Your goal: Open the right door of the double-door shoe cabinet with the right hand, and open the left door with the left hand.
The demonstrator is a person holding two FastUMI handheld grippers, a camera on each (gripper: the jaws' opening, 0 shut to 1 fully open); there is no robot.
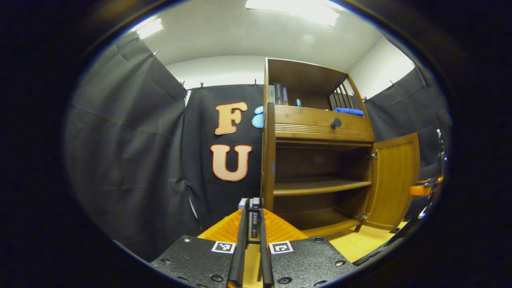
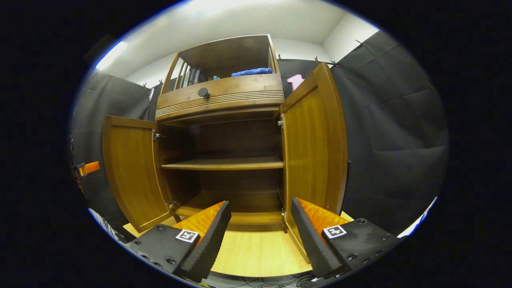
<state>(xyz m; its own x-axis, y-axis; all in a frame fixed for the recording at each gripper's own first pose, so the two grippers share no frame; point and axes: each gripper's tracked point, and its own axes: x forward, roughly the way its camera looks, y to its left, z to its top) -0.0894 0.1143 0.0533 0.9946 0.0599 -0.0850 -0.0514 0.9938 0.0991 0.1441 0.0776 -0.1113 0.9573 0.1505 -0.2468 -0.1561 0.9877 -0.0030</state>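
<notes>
1. Left gripper [image 1: 251,240]: fingers nearly together around a thin dark piece; cannot tell if clamped.
2. Left door [image 2: 128,176]: swung wide open to the left, hinged on the cabinet [image 2: 224,98].
3. Cabinet interior exposed, with a bare middle shelf [image 2: 228,163]; books and blue cloth on the top tier.
4. Right door [image 2: 316,148]: open, swung out toward the camera.
5. Right gripper [image 2: 260,228]: fingers wide apart, holding nothing, low over the floor [image 2: 256,252], just beside the right door's bottom corner.
</notes>
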